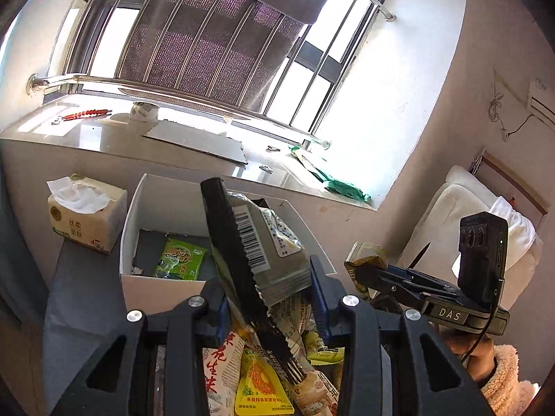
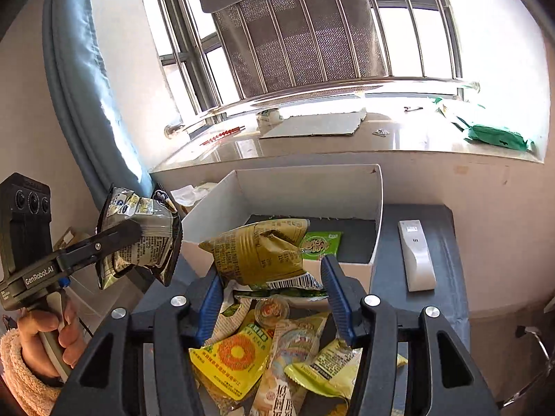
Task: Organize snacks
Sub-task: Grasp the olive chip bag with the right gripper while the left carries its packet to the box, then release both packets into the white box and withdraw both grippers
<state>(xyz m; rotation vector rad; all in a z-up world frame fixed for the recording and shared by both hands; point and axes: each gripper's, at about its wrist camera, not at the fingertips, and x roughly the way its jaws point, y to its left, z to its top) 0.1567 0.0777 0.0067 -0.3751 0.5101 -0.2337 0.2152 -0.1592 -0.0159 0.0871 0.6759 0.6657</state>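
Observation:
My left gripper [image 1: 267, 277] is shut on a grey-and-black snack bag [image 1: 263, 242], held above the near edge of the white box [image 1: 159, 284]; it also shows in the right wrist view [image 2: 138, 239]. My right gripper [image 2: 270, 277] is shut on an olive-yellow snack bag [image 2: 256, 253], lifted over the pile; it shows in the left wrist view [image 1: 367, 260]. A small green packet [image 1: 180, 258] lies in the box, also in the right wrist view [image 2: 321, 244]. A pile of snack packets [image 2: 263, 357] lies on the dark table below both grippers.
A tissue pack [image 1: 86, 213] stands left of the box. A white remote [image 2: 416, 256] lies right of the box. The windowsill [image 2: 312, 145] behind holds cardboard, a tape roll and a green bag. A white chair [image 1: 461, 215] is at right.

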